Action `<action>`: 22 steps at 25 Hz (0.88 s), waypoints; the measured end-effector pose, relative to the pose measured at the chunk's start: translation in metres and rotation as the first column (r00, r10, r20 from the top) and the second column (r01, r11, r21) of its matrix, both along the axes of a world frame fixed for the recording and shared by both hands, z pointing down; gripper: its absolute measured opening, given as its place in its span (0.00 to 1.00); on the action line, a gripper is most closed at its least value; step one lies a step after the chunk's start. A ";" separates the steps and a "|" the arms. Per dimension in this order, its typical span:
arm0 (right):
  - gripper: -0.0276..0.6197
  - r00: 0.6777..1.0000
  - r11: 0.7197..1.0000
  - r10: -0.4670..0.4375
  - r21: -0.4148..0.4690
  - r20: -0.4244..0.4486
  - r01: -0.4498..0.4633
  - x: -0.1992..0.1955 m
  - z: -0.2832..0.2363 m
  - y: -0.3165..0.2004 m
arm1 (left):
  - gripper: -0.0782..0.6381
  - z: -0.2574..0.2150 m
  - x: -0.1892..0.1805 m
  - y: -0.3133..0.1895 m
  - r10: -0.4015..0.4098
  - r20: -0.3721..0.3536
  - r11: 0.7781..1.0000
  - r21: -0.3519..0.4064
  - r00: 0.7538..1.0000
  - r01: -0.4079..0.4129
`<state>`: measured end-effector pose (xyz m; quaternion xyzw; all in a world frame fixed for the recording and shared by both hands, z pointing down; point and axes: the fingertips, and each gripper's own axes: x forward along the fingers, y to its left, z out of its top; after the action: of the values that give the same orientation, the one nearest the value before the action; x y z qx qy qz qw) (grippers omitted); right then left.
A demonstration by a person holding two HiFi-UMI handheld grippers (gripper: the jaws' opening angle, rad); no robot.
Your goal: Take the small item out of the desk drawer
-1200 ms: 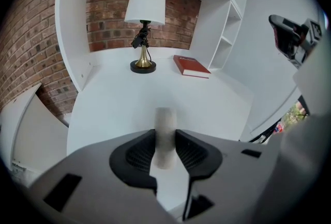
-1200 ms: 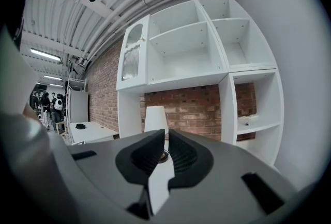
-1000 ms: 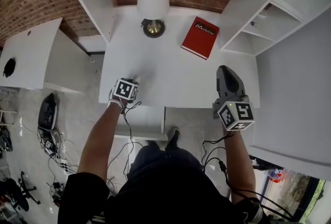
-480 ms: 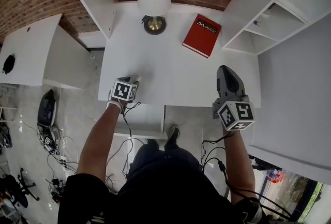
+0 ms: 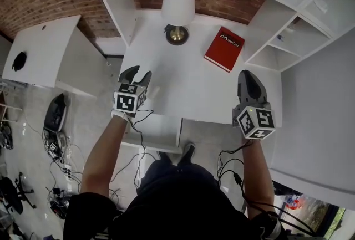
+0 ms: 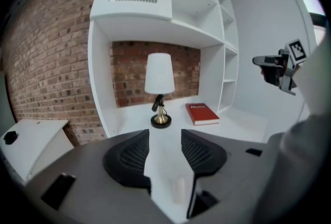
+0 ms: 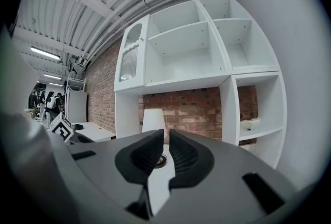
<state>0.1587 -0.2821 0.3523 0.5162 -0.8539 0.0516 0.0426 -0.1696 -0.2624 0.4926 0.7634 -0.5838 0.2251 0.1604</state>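
Note:
A small white item lies on the white desk near its front left corner. In the left gripper view the item shows low down between the jaws, resting on the desktop. My left gripper hovers just left of it, open and empty. The drawer stands pulled out under the desk's front edge. My right gripper is over the desk's right front; its jaws are opening from a narrow gap with nothing between them.
A lamp with a white shade stands at the back of the desk, and a red book lies to its right. White shelf units flank the desk. A side table stands at the left.
The left gripper, earlier pointing down at the desk, has lifted back and now shows its jaws spread; the small white item stays on the desktop. The right gripper has barely moved.

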 end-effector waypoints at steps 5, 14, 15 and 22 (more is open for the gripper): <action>0.09 1.000 0.999 -0.014 0.052 0.018 0.013 -0.008 -0.029 -0.007 | 0.38 -0.100 0.001 0.005 -0.030 0.049 0.971 0.239 0.998 0.018; 0.09 0.994 0.978 -0.106 0.185 0.021 0.100 -0.053 -0.090 0.004 | 0.37 -0.232 0.009 0.040 -0.102 0.088 0.848 0.529 0.991 0.040; 0.09 0.993 0.973 -0.117 0.200 0.014 0.111 -0.058 -0.096 0.007 | 0.37 -0.241 0.010 0.045 -0.106 0.091 0.837 0.545 0.990 0.040; 0.09 0.986 0.949 -0.165 0.270 -0.011 0.162 -0.081 -0.123 0.023 | 0.37 -0.277 0.009 0.070 -0.132 0.080 0.788 0.613 0.988 0.056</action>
<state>0.0777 -0.2588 0.2289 0.4445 -0.8929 -0.0661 -0.0288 -0.1609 -0.1925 0.2155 0.7295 -0.6709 0.0621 -0.1178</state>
